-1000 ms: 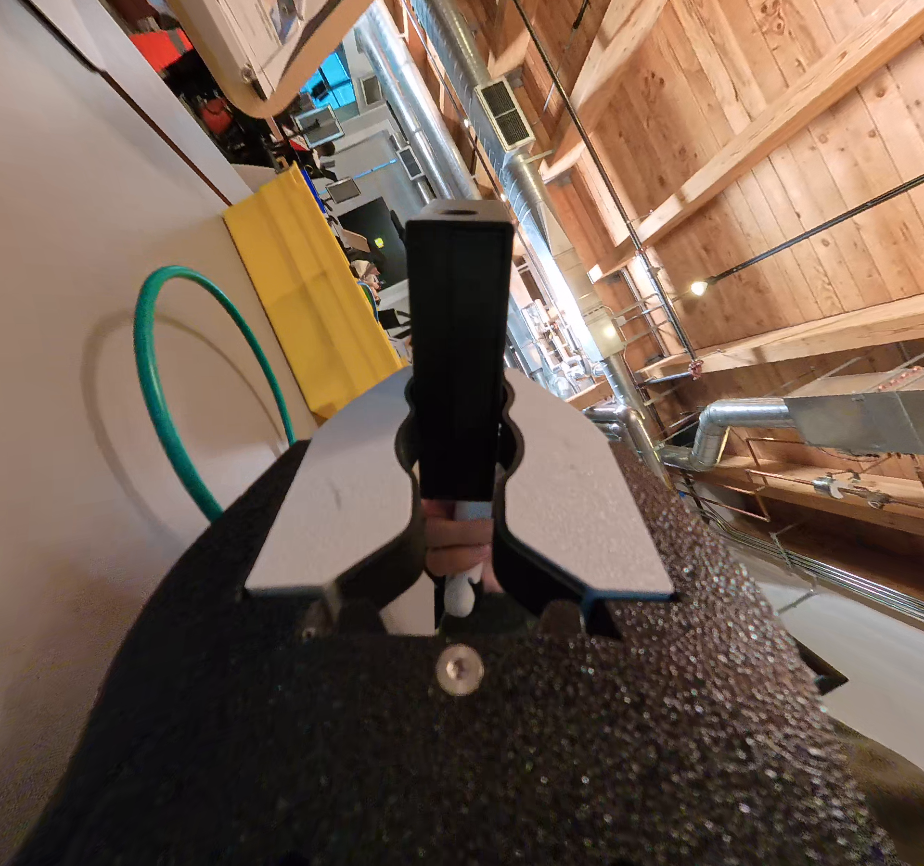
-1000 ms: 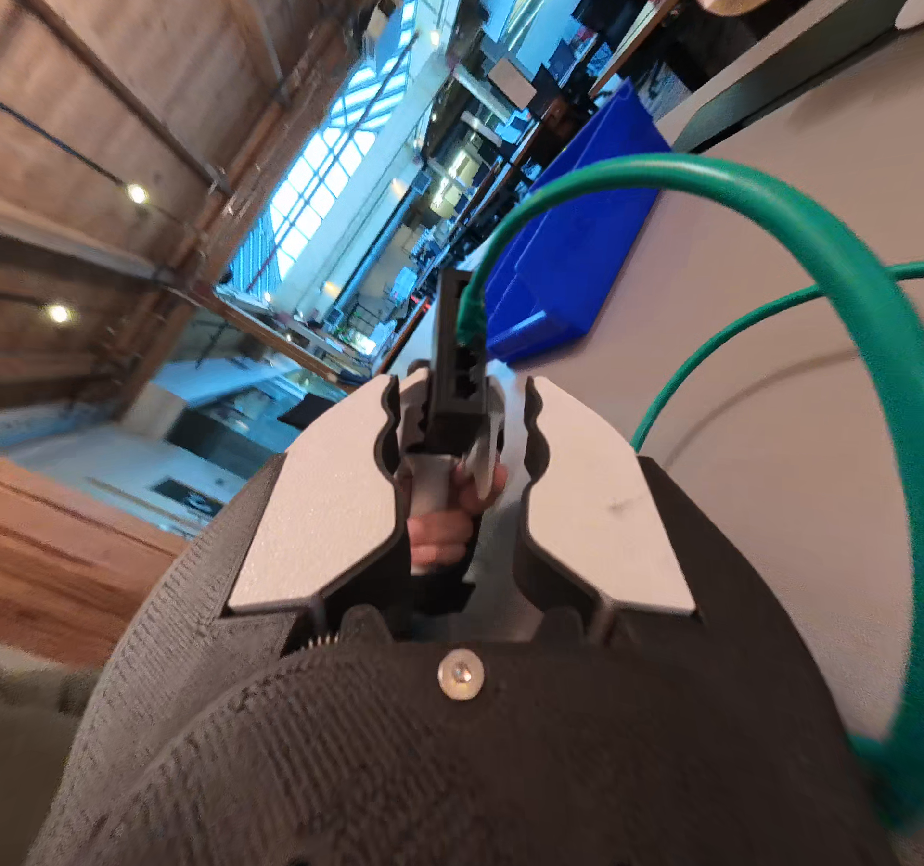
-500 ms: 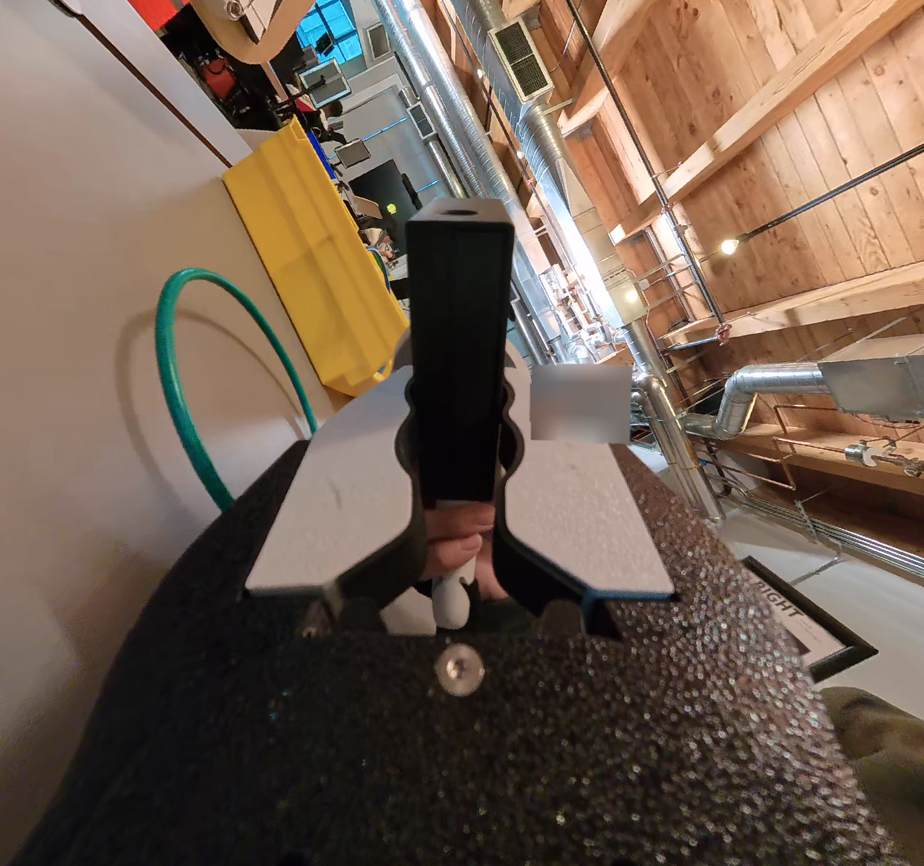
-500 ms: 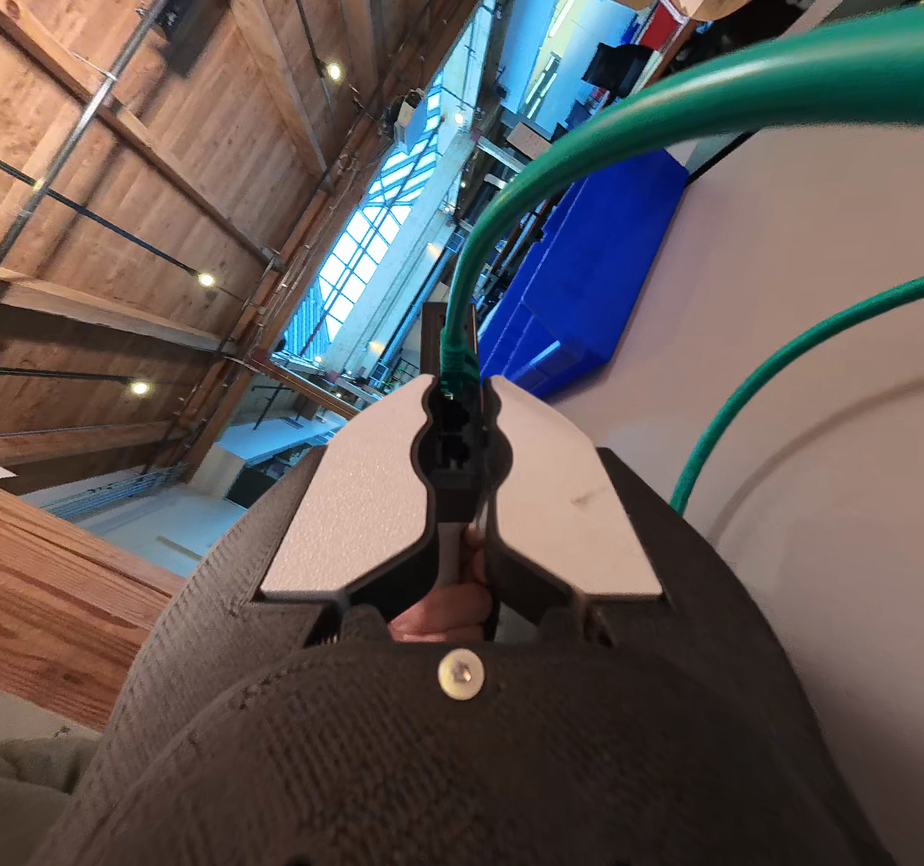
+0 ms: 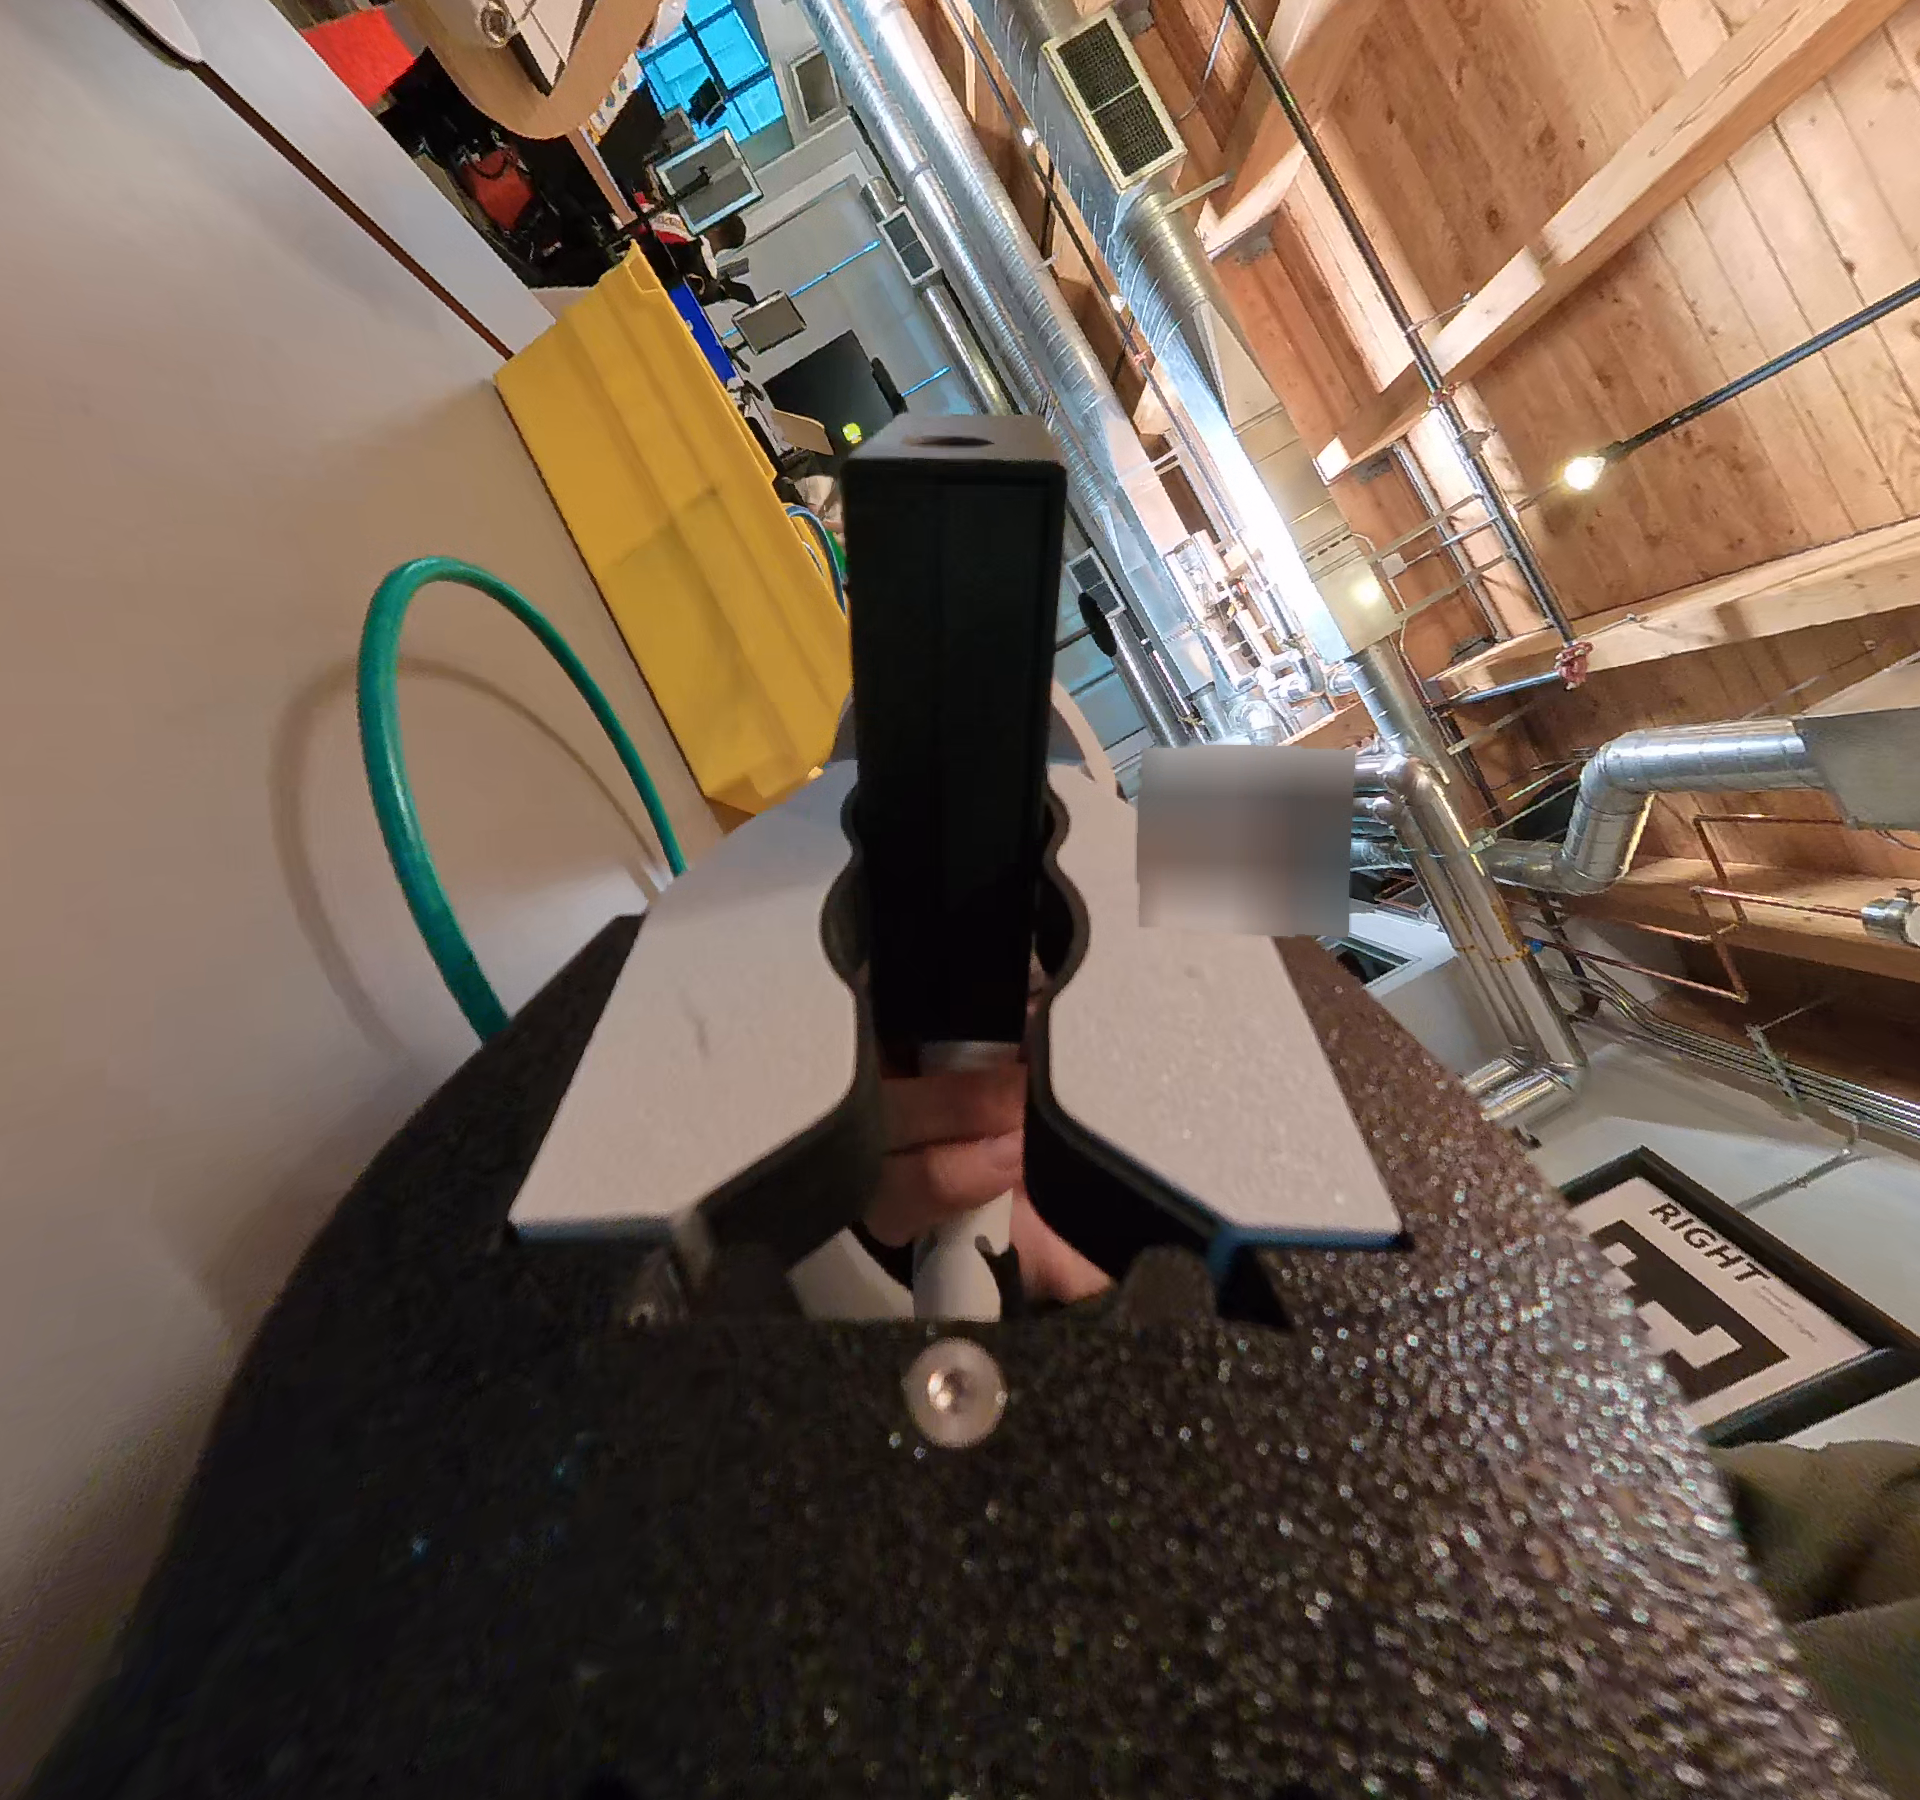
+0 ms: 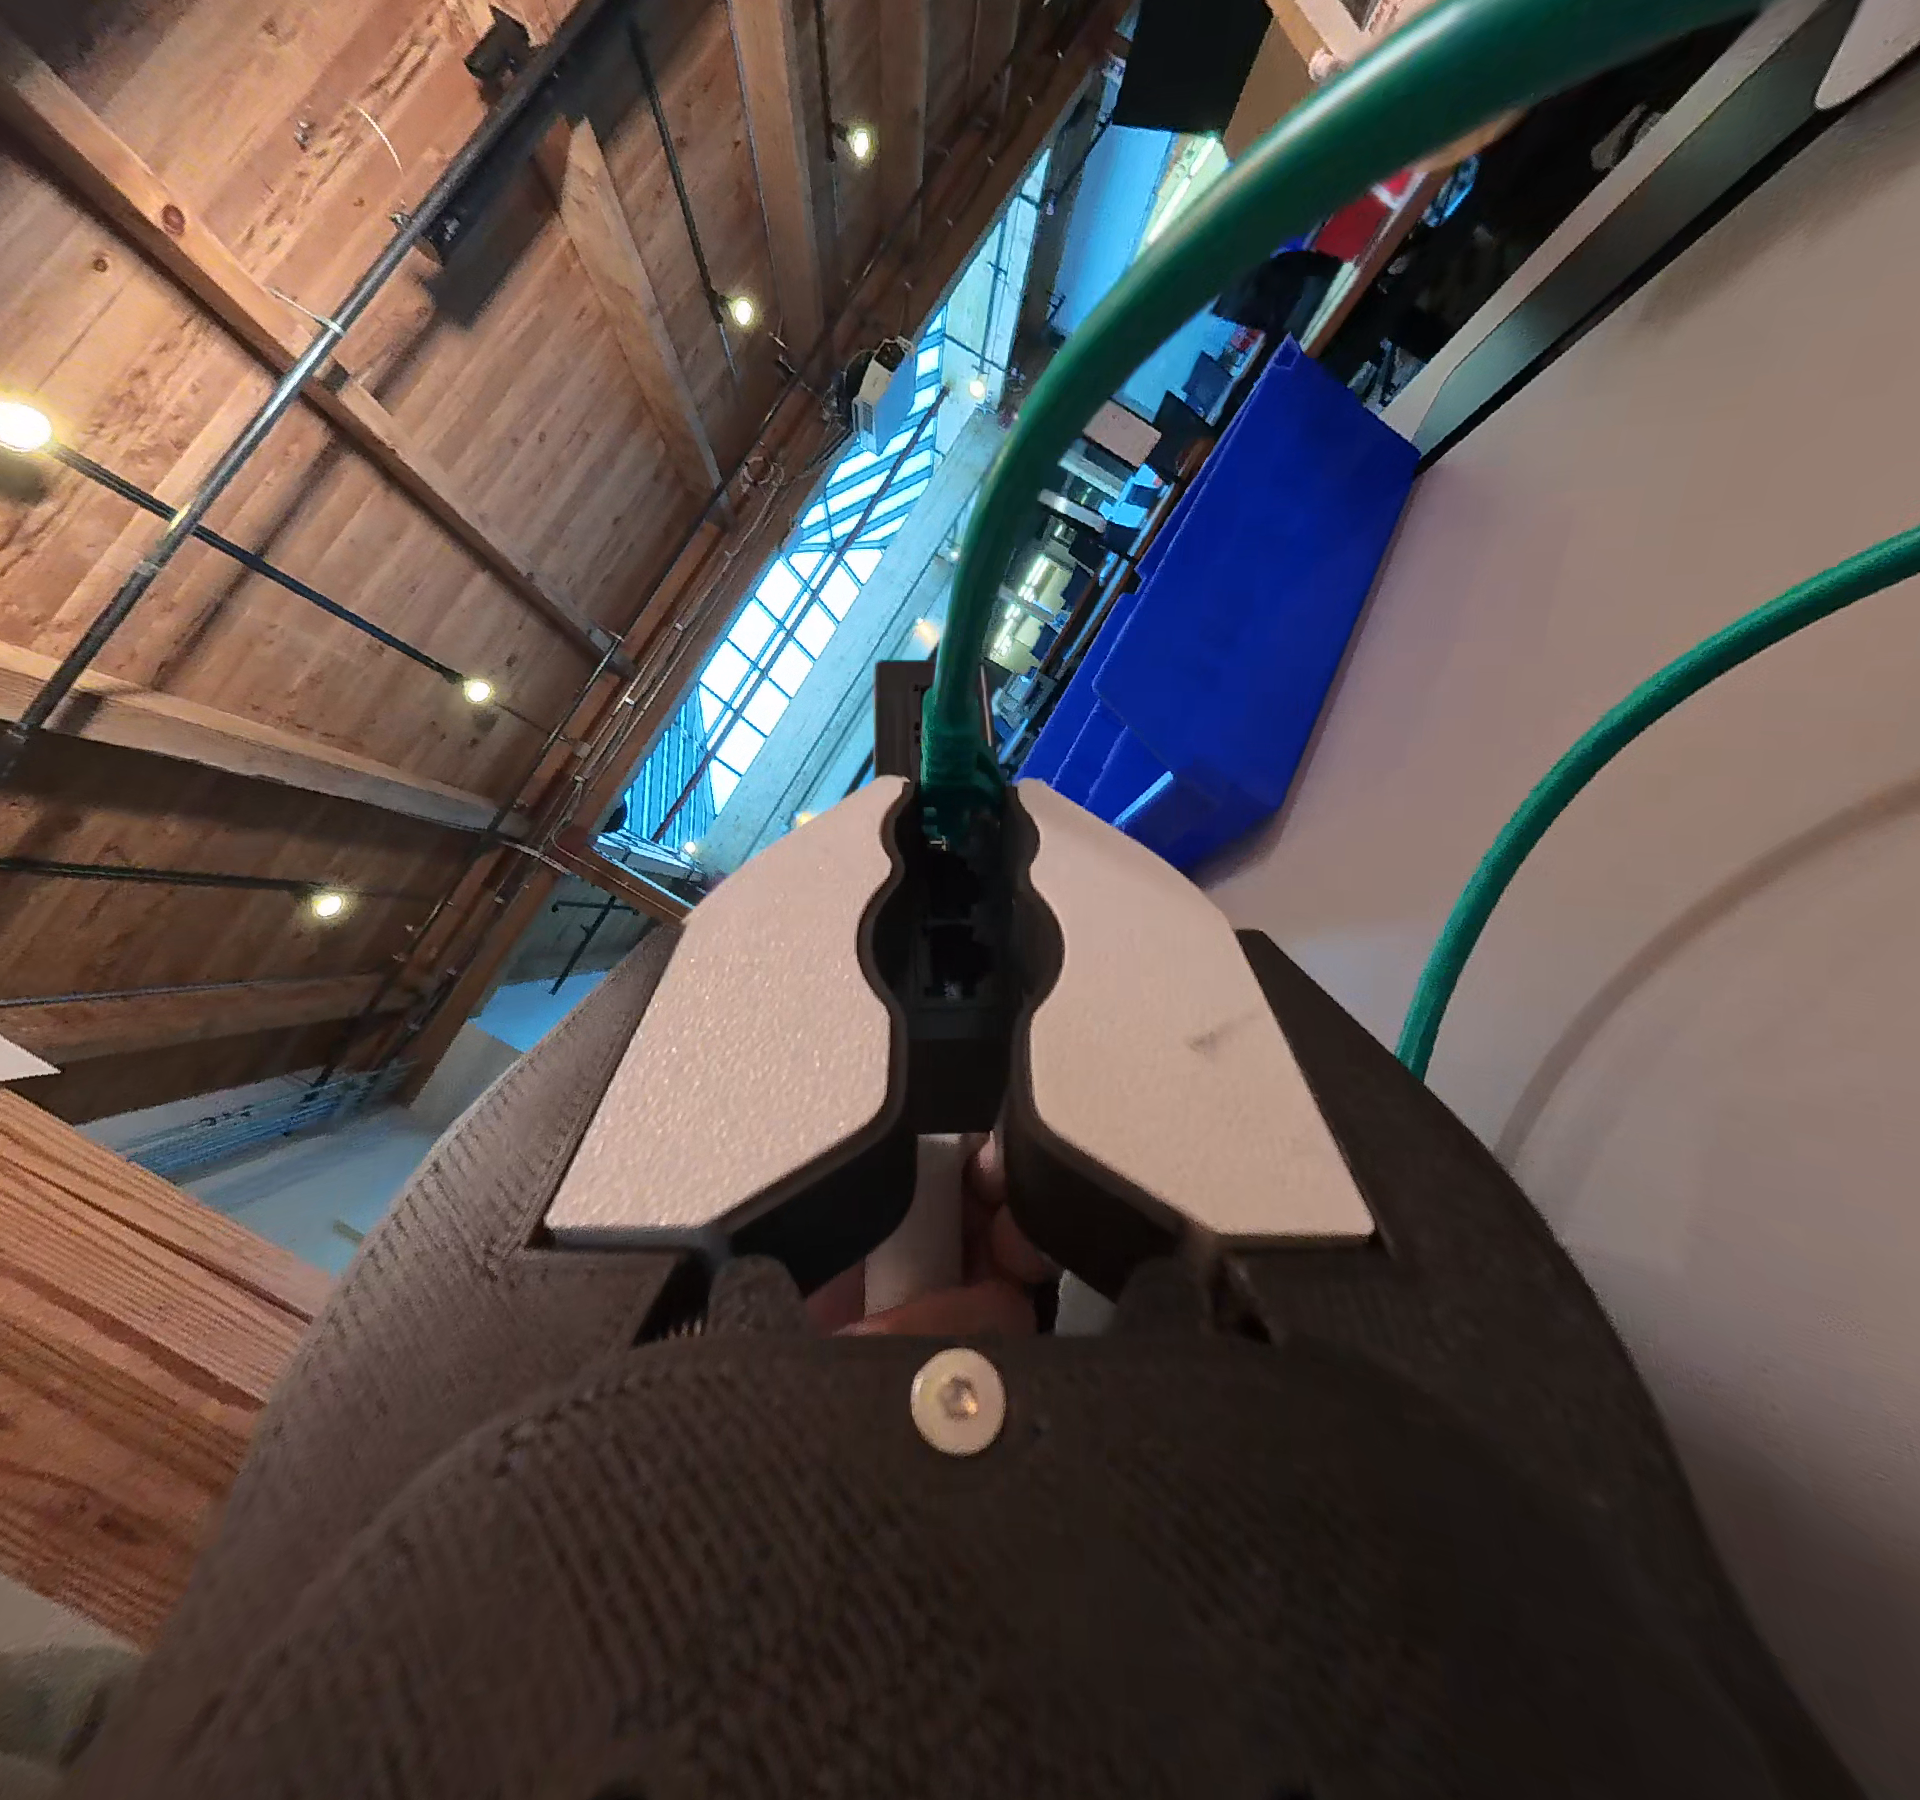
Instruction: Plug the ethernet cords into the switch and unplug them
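The black switch [image 5: 951, 711] stands on end between my left gripper's [image 5: 951, 815] fingers, which are shut on its plain back. In the right wrist view the switch's port side [image 6: 951, 981] faces me, and my right gripper [image 6: 956, 815] is shut on its two sides. One green ethernet cord [image 6: 1039, 462] arcs down from the upper right, and its plug [image 6: 951, 774] sits in a port near the fingertips. A second green cord [image 6: 1558, 784] loops over the white table [image 6: 1662, 1023]. A cord loop [image 5: 416, 815] shows left of the switch in the left wrist view.
A yellow bin [image 5: 665, 545] lies on the table [image 5: 156, 607] beyond the left gripper. A blue bin [image 6: 1247, 607] lies beyond the right gripper. A hand on a white handle [image 5: 966, 1262] shows behind the switch. Wooden ceiling and metal ducts fill the background.
My right gripper, open around the switch a second ago, has shut on it. The views have tilted a little. My left gripper stays shut on the switch.
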A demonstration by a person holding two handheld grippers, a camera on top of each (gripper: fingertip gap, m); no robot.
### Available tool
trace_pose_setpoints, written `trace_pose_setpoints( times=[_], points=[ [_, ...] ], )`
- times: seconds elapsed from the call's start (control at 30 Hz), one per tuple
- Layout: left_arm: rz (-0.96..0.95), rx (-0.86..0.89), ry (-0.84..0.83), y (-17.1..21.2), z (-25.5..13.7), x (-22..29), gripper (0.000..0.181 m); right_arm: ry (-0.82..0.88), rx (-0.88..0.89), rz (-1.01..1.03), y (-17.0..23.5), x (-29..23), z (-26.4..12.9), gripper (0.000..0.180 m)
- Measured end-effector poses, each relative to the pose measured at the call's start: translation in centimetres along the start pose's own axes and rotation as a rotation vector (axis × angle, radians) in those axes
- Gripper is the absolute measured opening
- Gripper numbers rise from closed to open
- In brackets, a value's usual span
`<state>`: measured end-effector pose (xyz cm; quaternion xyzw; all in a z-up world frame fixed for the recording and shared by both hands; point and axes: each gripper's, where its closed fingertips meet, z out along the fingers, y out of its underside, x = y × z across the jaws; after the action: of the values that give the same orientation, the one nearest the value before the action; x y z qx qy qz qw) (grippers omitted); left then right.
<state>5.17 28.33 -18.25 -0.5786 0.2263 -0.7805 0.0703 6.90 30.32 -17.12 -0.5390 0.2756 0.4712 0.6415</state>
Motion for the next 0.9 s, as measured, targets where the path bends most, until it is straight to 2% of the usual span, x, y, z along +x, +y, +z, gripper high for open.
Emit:
trace_pose_setpoints(
  times=[0.43,0.73,0.9],
  points=[
    [0.002,0.01,-0.031,0.2,0.0,-0.9,0.027,0.04,0.017,0.033,0.2,1.0,-0.3,0.014],
    [0.053,0.015,-0.02,0.4,0.1,-0.8,0.027,0.007,0.016,-0.082,0.3,0.7,-0.7,0.015],
    [0.06,0.065,0.061,0.3,0.5,0.1,0.027,0.012,-0.019,-0.212,-0.1,-0.2,-0.9,0.015]
  ],
)
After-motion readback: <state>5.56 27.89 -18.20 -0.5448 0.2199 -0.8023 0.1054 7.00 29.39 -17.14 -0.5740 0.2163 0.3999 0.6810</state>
